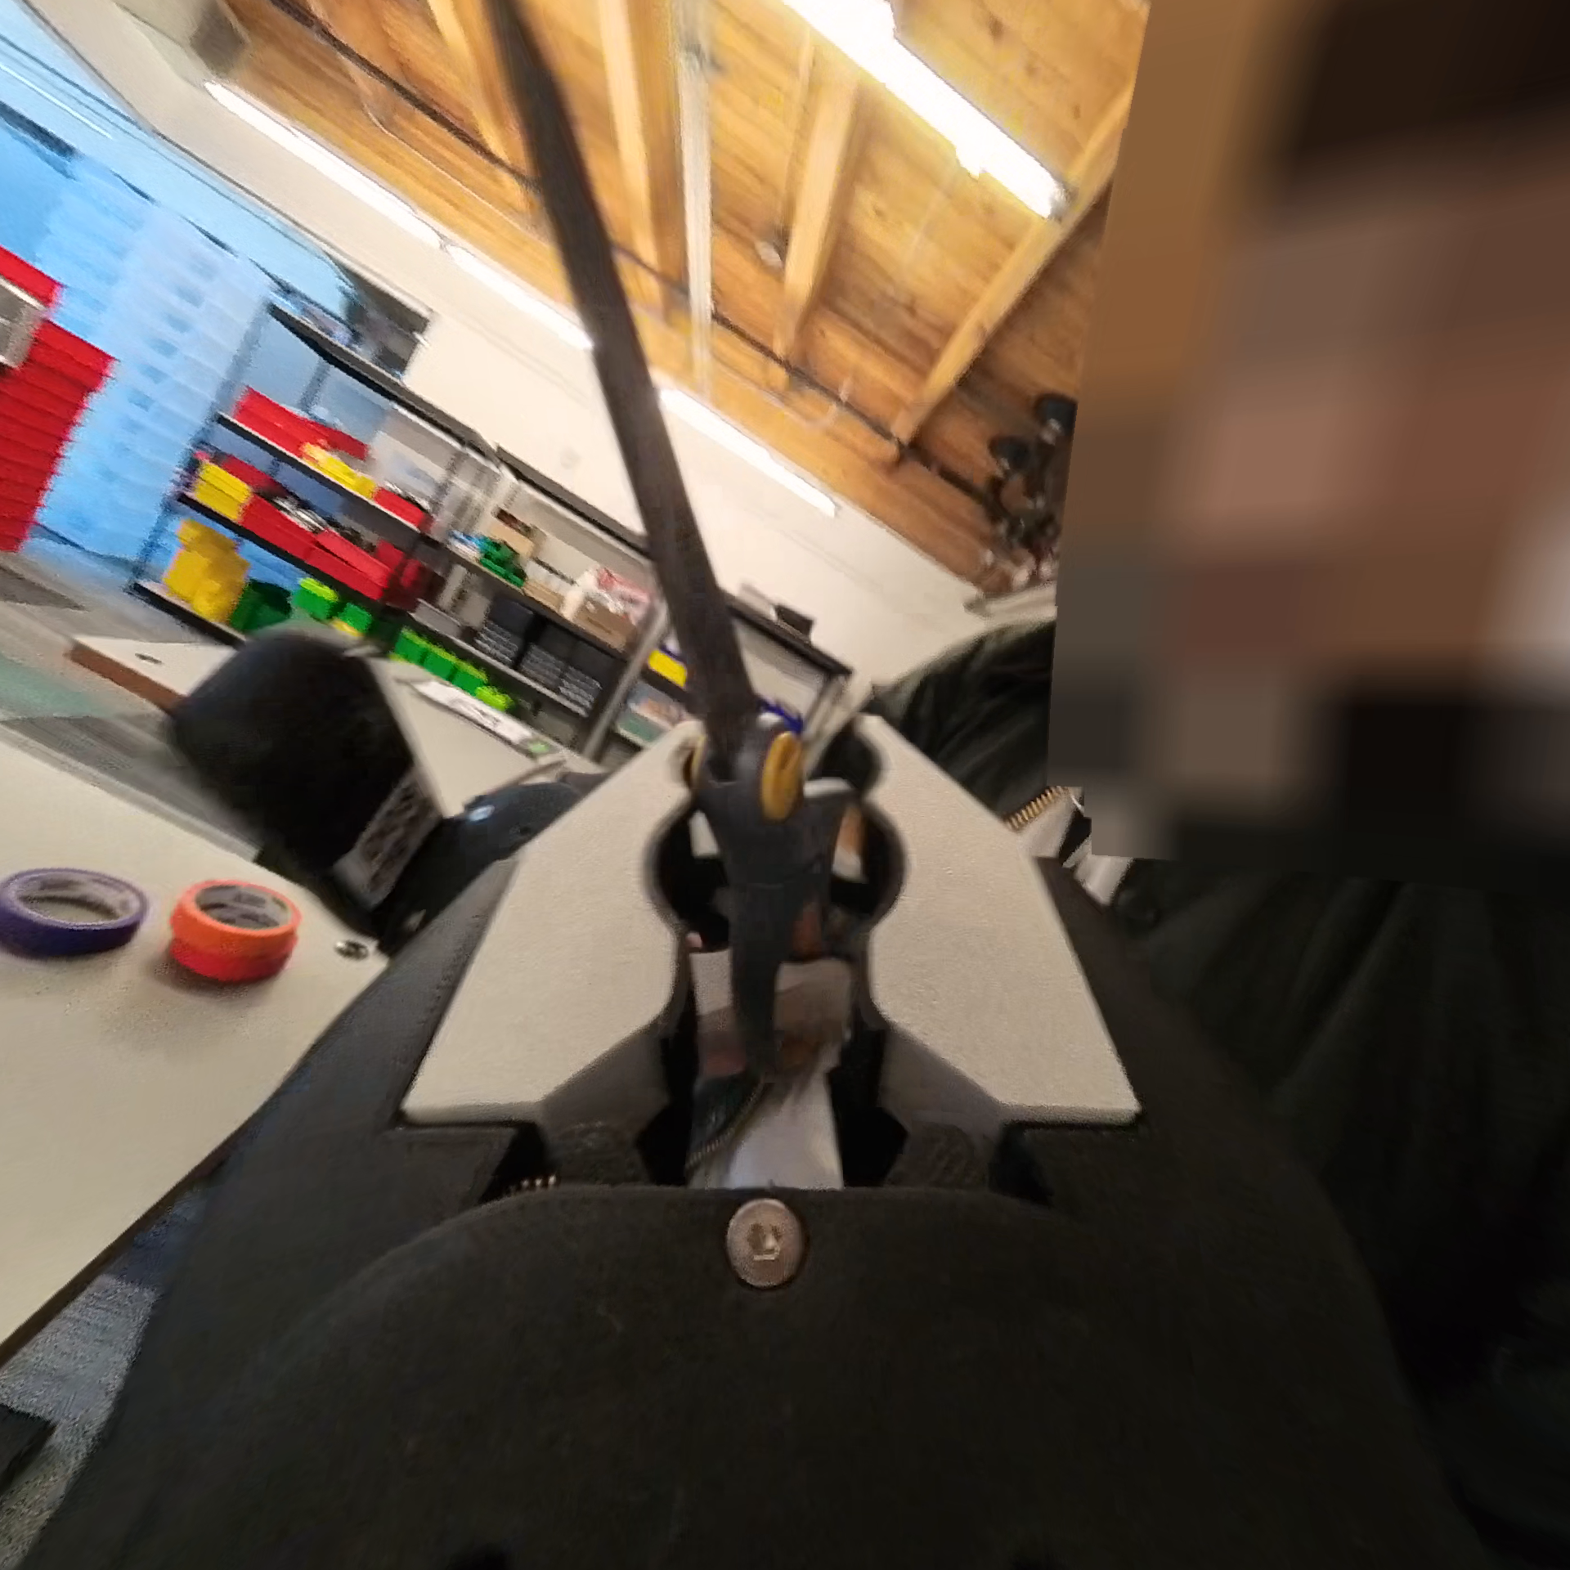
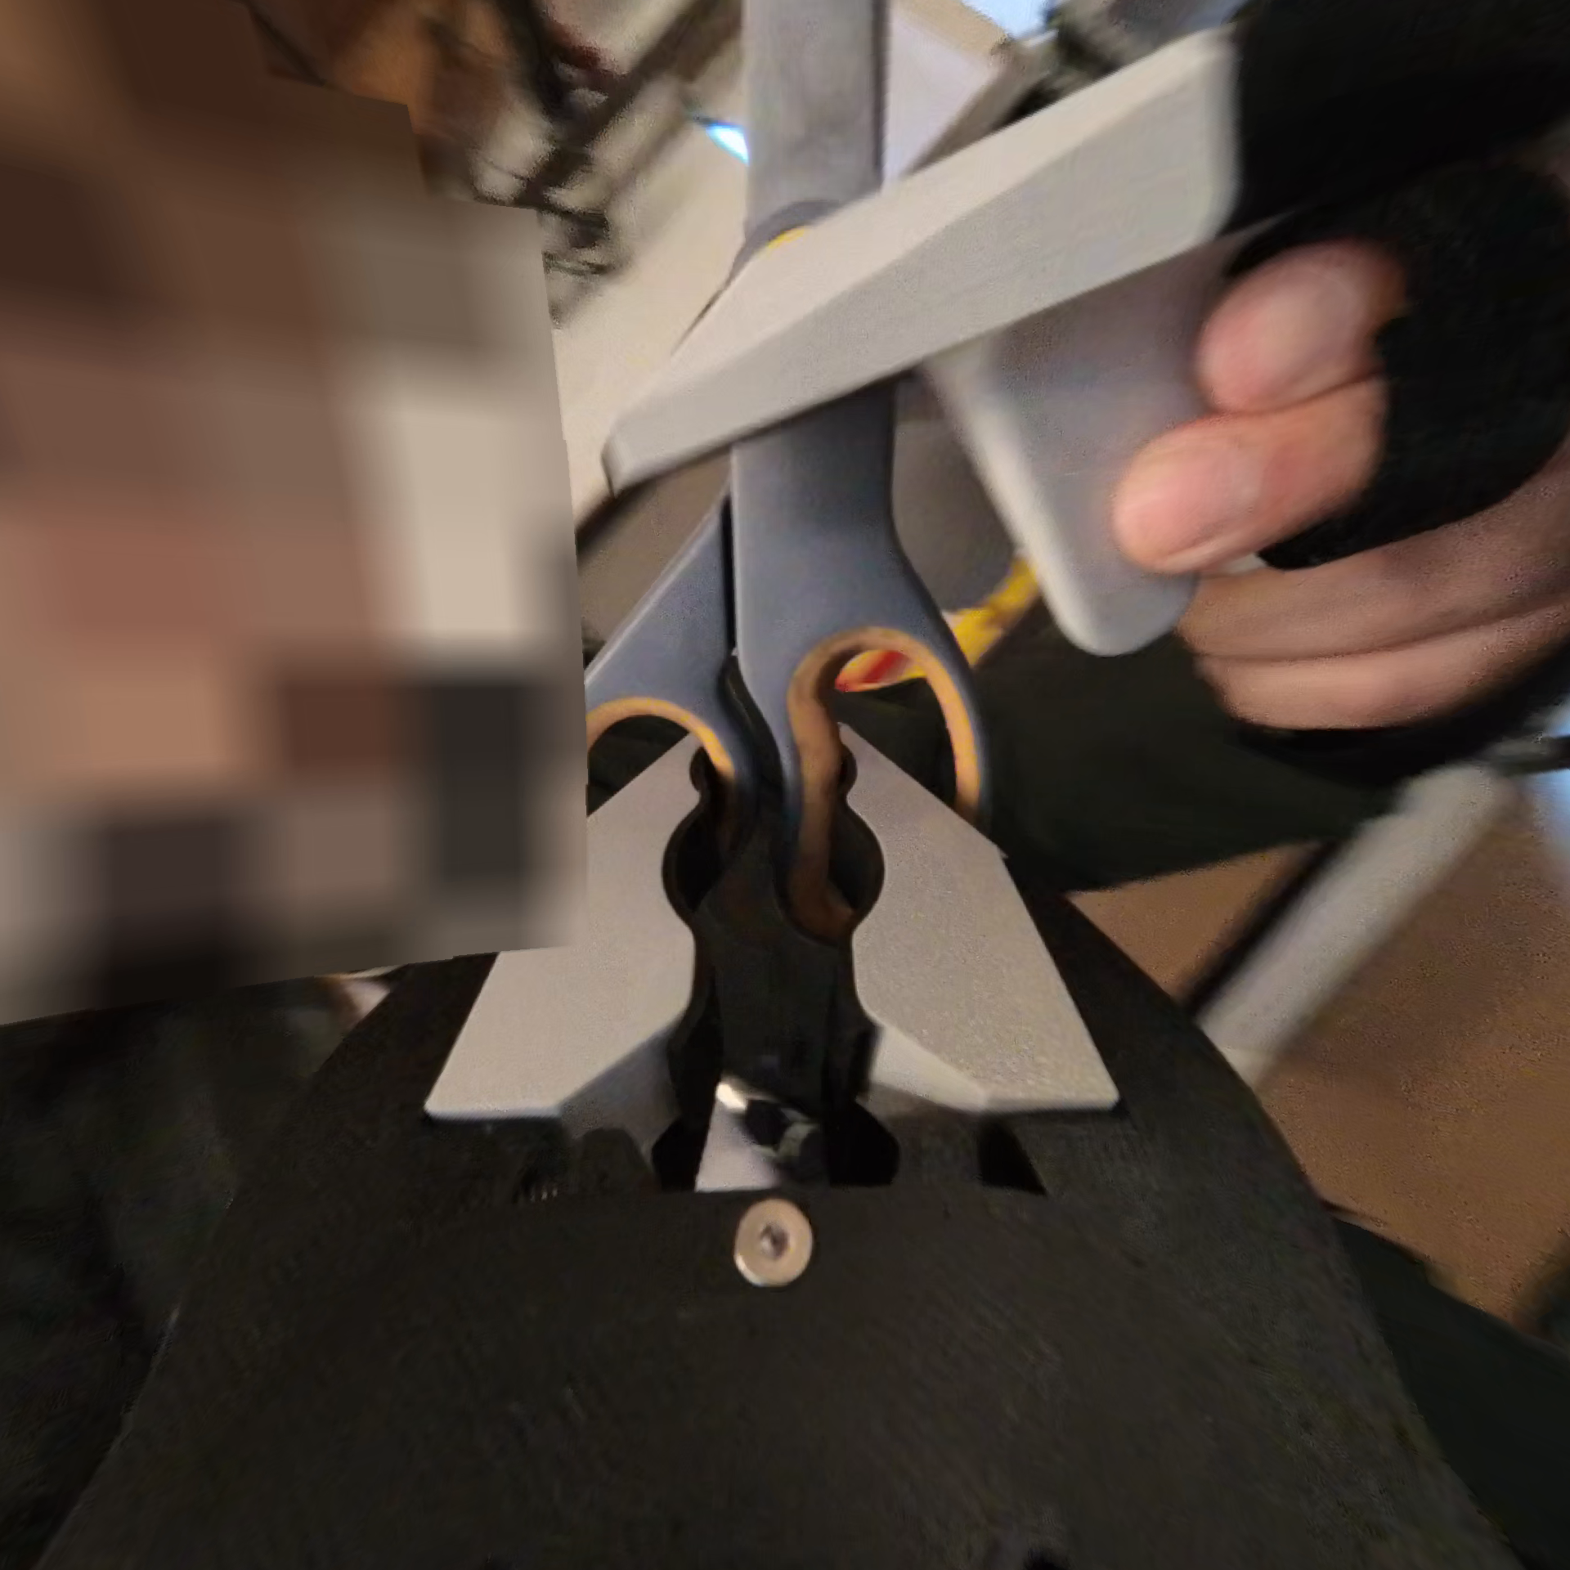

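A pair of scissors with dark grey handles lined in yellow is held between both grippers, blades pointing up. In the left wrist view my left gripper (image 1: 769,748) is shut on the scissors (image 1: 748,849) at the yellow pivot screw (image 1: 780,786); the closed dark blades (image 1: 595,297) rise toward the ceiling. In the right wrist view my right gripper (image 2: 775,756) is shut on the scissors (image 2: 816,527) where the two handle loops meet. The left gripper's grey fingers (image 2: 917,280) cross the scissors higher up, held by a person's hand (image 2: 1274,476).
A purple tape roll (image 1: 68,909) and an orange tape roll (image 1: 234,926) lie on the white table (image 1: 127,1104) at left. A black rounded object (image 1: 289,748) stands behind them. Shelves with coloured bins (image 1: 340,544) line the far wall. A person in dark clothing (image 1: 1274,1019) is close on the right. The tips of one gripper are about 7 cm away from the tips of the other.
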### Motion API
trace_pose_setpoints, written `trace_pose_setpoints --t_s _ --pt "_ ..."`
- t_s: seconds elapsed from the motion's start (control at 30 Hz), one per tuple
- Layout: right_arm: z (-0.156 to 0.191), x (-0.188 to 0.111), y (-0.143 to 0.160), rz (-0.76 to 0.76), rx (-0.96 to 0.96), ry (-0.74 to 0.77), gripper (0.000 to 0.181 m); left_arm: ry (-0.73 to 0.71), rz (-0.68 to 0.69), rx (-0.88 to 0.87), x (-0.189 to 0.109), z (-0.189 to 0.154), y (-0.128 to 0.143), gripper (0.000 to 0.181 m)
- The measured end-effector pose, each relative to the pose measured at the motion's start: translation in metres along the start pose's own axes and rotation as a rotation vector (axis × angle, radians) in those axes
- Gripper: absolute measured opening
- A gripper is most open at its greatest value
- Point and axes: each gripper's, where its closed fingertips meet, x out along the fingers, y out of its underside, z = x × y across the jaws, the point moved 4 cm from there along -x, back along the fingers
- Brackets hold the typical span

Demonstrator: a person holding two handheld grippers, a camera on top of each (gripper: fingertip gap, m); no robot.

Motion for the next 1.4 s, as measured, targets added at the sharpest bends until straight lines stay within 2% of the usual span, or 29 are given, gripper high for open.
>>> trace_pose_setpoints --t_s 0.03,0.13,0.2,0.27,0.33,0.4,0.47,0.53,0.63,0.7,0.9,1.07,1.33,1.4 --pt "-0.009 -0.001 -0.002 -0.001 -0.084 0.122 0.019 -0.032 -0.046 -0.016 -0.011 0.002 -0.005 0.050" --pt "-0.033 -0.021 -0.017 -0.038 -0.304 0.565 0.019 -0.168 -0.134 -0.057 -0.040 0.012 -0.006 0.062" --pt "-0.048 -0.046 -0.025 0.004 -0.442 0.913 0.019 -0.260 -0.155 -0.089 -0.049 0.022 0.001 0.064" --pt "-0.057 -0.068 -0.029 0.093 -0.552 1.180 0.019 -0.373 -0.132 -0.120 -0.052 0.035 0.012 0.063" --pt "-0.062 -0.085 -0.033 0.156 -0.599 1.380 0.019 -0.511 -0.110 -0.106 -0.056 0.045 0.023 0.055" --pt "-0.064 -0.094 -0.034 0.190 -0.608 1.486 0.018 -0.617 -0.125 -0.023 -0.057 0.046 0.031 0.044" --pt "-0.068 -0.096 -0.034 0.211 -0.608 1.542 0.018 -0.747 -0.065 0.055 -0.058 0.053 0.043 0.041" --pt "-0.072 -0.100 -0.035 0.236 -0.659 1.605 0.018 -0.827 0.004 0.053 -0.057 0.065 0.054 0.031" --pt "-0.076 -0.109 -0.038 0.289 -0.719 1.736 0.018 -0.795 -0.043 -0.047 -0.055 0.075 0.059 0.011" --pt "-0.079 -0.112 -0.039 0.287 -0.743 1.765 0.018 -0.802 -0.067 -0.059 -0.057 0.080 0.060 0.010" --pt "-0.094 -0.124 -0.034 0.285 -0.653 1.691 0.028 -0.902 0.087 -0.100 -0.067 0.092 0.069 0.009" --pt "-0.097 -0.125 -0.038 0.323 -0.688 1.717 0.053 -0.914 0.131 -0.124 -0.069 0.096 0.069 0.009" --pt "-0.099 -0.127 -0.042 0.233 -0.677 1.699 0.053 -0.917 0.117 -0.120 -0.070 0.099 0.063 0.009" --pt "-0.095 -0.128 -0.046 0.187 -0.704 1.715 0.054 -0.902 0.117 -0.100 -0.066 0.096 0.060 0.021"
